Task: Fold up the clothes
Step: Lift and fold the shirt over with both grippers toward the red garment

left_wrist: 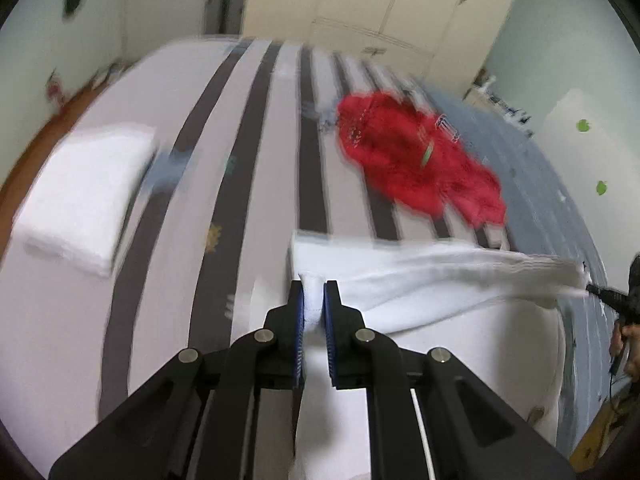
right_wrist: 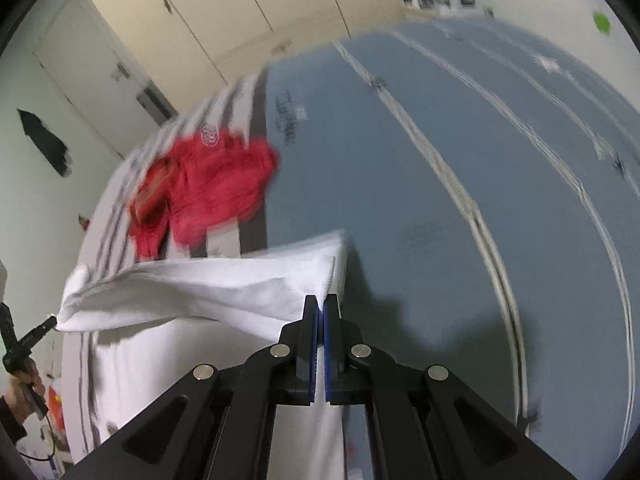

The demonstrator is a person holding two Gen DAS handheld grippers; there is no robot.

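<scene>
Black and blue, the left gripper is squeezed tight on a bunched corner of the white cloth, with only that bit of cloth between its pads. Over on the other side, the right gripper is pinched almost fully together on another corner of the same white cloth. Both corners are lifted up, so the top edge of the cloth stretches between the two grippers like a sagging rope, and the rest hangs down onto the bed. One half of the bed has grey and white stripes, and the other half is blue. A crumpled red garment lies farther back on the stripes, well apart from the white cloth. A folded white pile sits on the far left of the bed. Everything looks smeared, so the small marks on the red garment may be a printed logo.
</scene>
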